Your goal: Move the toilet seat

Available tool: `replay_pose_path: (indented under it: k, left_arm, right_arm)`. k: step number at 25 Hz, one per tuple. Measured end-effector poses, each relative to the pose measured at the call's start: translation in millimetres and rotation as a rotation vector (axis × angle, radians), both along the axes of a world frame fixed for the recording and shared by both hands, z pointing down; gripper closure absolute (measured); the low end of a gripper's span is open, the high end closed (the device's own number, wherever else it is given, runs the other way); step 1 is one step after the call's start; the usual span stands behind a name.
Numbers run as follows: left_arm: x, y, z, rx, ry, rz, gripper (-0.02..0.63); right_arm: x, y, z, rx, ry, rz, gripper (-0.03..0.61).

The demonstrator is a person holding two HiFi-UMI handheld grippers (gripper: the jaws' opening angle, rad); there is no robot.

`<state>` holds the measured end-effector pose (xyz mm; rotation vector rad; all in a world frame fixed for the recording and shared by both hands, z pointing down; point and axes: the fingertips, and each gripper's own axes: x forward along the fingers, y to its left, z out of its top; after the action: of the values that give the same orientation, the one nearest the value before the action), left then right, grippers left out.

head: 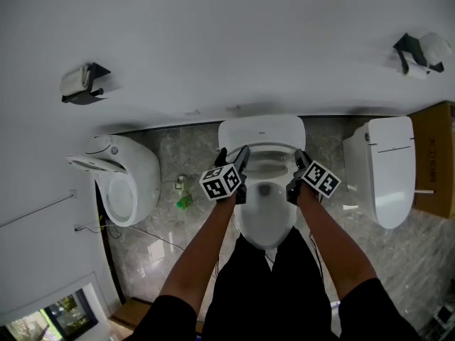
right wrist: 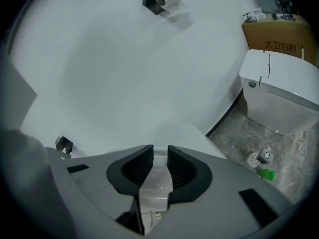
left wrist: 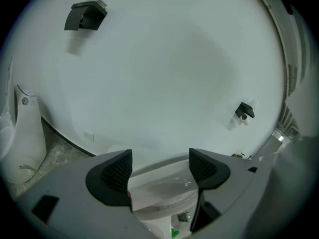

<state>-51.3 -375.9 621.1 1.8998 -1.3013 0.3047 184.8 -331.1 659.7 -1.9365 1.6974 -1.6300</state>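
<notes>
Keep the right hand-held gripper (right wrist: 160,166) pinched narrow on the right rim of the toilet seat (head: 269,163), down on the middle toilet (head: 266,226). Close the left hand-held gripper (left wrist: 160,164), at present wide with the left rim loose between its pads, then swing both sides evenly, sparing the hinge any twist. Read Chinese characters, seemingly 大卫伯爵, on the cardboard box (right wrist: 280,40); expect no other legible print.

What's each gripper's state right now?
Left gripper: jaws wide apart around the toilet seat; grip cannot be told.
Right gripper: jaws closed on the toilet seat.
</notes>
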Motion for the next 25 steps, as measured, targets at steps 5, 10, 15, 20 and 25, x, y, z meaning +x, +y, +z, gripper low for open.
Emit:
replay_pose_path:
  k: [5,10,15,20,25]
  left_arm:
    - [1,-1,-3,0.012,-0.004,0.026,0.252]
    - [-5,12,-14,0.024,0.008,0.027,0.252]
    - [-10,32,-31,0.052,0.011,0.026,0.252]
    - [-4,76,-70,0.113,0.014,0.070,0.252]
    - [-2,140,-127,0.210,0.003,0.120,0.252]
  right_arm:
    - [-2,12,-4,-0.007,-0.008,0.002,0.476]
    - [-7,26,-21,0.020,0.013,-0.037,0.475]
    - [-27,40,-51,0.090,0.047,-0.183,0.474]
    - [-45,75,-79,0.152,0.073,-0.369,0.474]
    - [-69,113,-123,0.247,0.097,-0.573,0.471]
